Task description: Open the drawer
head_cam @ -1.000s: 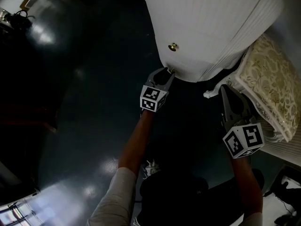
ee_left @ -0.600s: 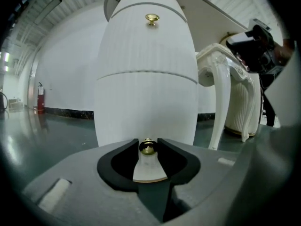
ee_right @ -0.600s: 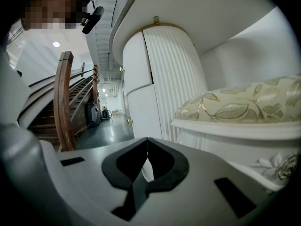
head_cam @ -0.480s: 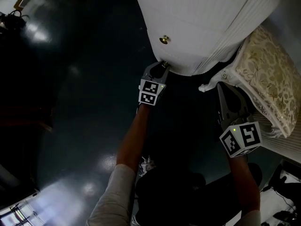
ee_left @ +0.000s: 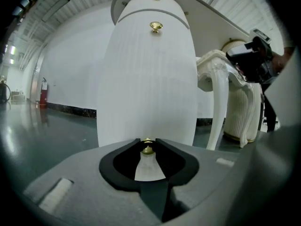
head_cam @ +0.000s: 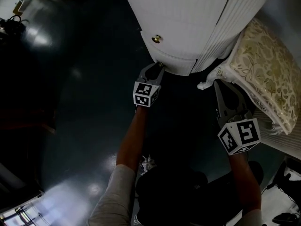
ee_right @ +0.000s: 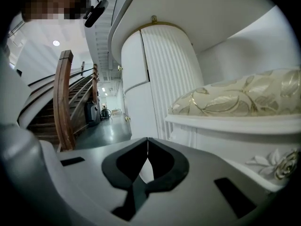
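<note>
A white ribbed, rounded cabinet [head_cam: 188, 13] stands ahead, with drawers that have small brass knobs. My left gripper [head_cam: 159, 66] is at the lowest knob [ee_left: 147, 149]. Its jaws are closing, and the knob sits pinched between their tips. A second knob [head_cam: 156, 38] shows on the drawer above, clear of the gripper. My right gripper [head_cam: 219, 84] hangs to the right, apart from the cabinet, beside a carved white furniture corner [head_cam: 209, 81]. In the right gripper view its jaws [ee_right: 147, 141] meet in a thin line with nothing between them.
A cushion with a gold leaf pattern [head_cam: 268, 65] lies on white furniture at the right, close to my right gripper. A curved white leg [ee_left: 217, 98] stands right of the cabinet. The floor [head_cam: 84, 88] is dark and glossy. A wooden stair rail [ee_right: 63, 98] shows at the left of the right gripper view.
The left jaws have narrowed round the lowest knob. In the head view the cabinet has slid up and to the left. The right gripper has hardly moved.
</note>
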`<action>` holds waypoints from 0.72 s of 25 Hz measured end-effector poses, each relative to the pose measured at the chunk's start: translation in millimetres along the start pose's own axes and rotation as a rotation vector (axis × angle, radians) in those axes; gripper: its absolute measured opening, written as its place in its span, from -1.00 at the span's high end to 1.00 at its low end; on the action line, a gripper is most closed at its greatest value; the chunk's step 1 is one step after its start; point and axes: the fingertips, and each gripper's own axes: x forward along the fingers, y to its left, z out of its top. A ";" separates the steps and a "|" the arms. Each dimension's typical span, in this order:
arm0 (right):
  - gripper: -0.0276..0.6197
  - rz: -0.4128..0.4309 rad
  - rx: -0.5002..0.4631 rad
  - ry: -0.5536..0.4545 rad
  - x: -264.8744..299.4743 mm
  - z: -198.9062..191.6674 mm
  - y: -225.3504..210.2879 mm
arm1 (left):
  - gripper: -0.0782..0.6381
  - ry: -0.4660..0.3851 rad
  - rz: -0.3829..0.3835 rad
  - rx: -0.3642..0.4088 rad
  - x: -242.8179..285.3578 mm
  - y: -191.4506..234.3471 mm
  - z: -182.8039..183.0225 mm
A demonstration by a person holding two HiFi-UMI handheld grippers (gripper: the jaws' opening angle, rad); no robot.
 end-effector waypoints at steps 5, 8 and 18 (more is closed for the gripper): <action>0.87 0.011 -0.002 0.000 3.4 -2.7 4.6 | 0.49 0.023 -0.003 0.021 -6.6 -0.7 -3.3; 0.87 0.023 -0.010 0.001 6.5 -2.7 12.3 | 0.49 0.027 0.010 0.017 -9.0 -0.4 -4.3; 0.87 0.052 -0.053 0.030 -2.9 -14.5 15.1 | 0.49 0.054 -0.012 0.035 -23.3 -0.1 -6.1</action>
